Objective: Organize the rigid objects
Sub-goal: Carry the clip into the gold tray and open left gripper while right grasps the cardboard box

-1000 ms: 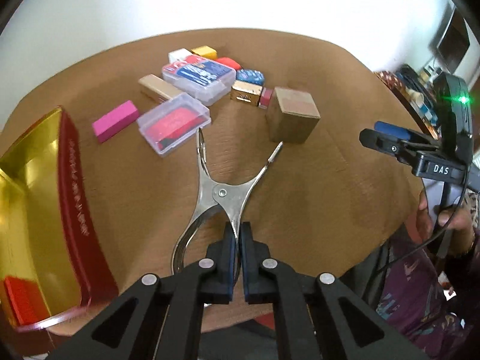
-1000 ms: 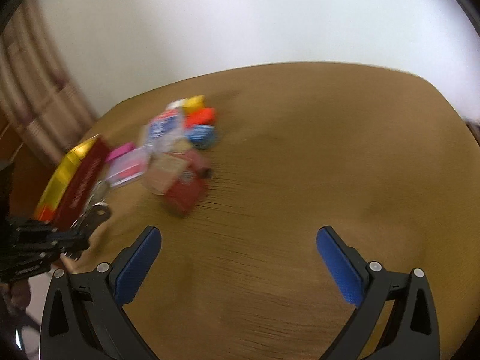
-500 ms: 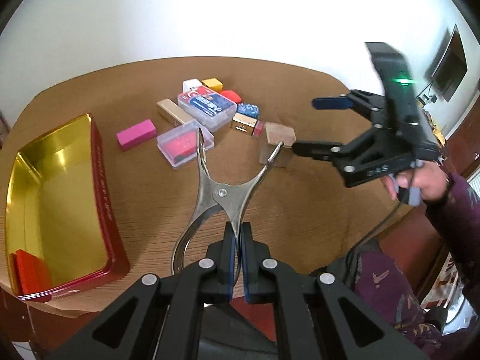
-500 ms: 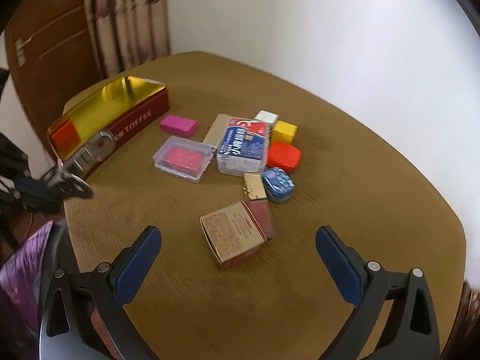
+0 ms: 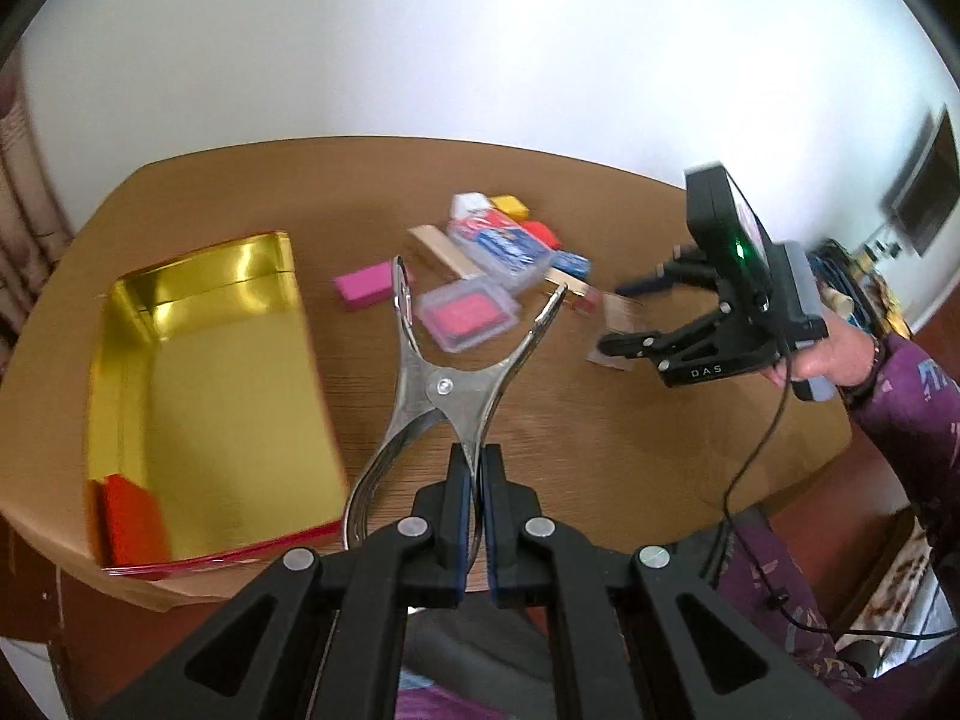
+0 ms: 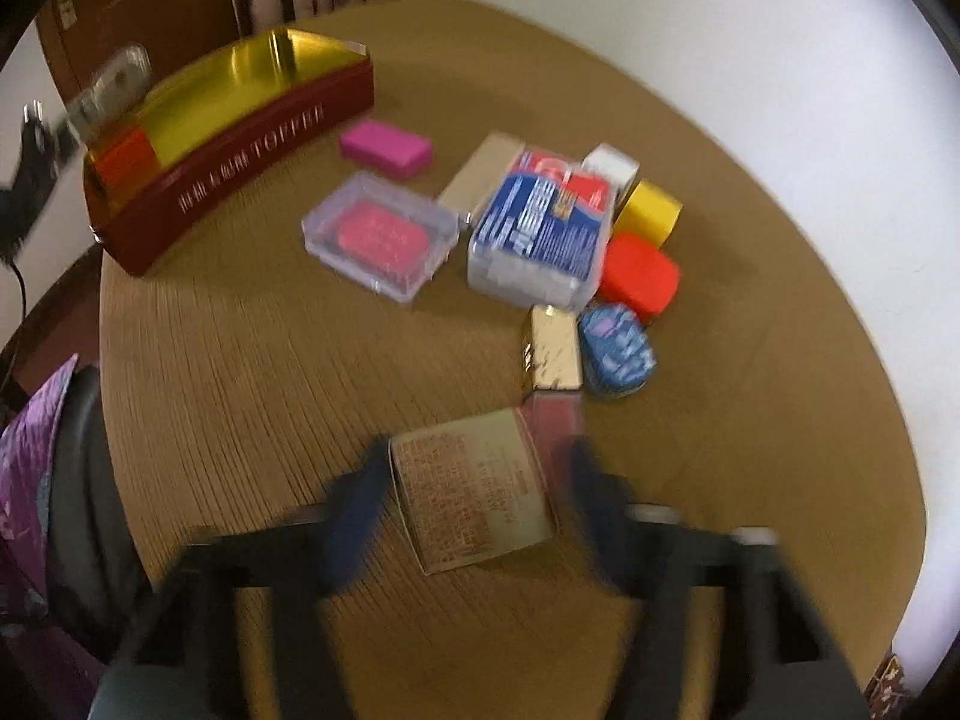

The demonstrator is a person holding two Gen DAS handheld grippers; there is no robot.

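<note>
While most pieces lie loose on the bench, the left wrist view shows the left tool clenched on one handle of a metal punch plier, held above the bench edge beside the gold tin. One red block sits in the tin's near corner; nothing else is visible inside. Beyond the plier's tips lie the pink block, the clear case with a red insert and a blurred cluster of small boxes. The right tool reaches into that cluster from the right, over a cardboard box that is mostly hidden.

From the right wrist view, the right tool is spread apart, one finger on each side of the cardboard box; motion blur makes it unclear whether the pads touch it. The box rests on the bench, not lifted. Farther out sit a gold foil box, blue oval tin, red tin, yellow block, white block, blue-and-red card pack, a tan box, the clear case and the pink block, all outside the tin.

Judged progress: early. One item is stowed, the plier looks headed for the tin, the cardboard box is about to be grasped, and roughly ten items remain.
</note>
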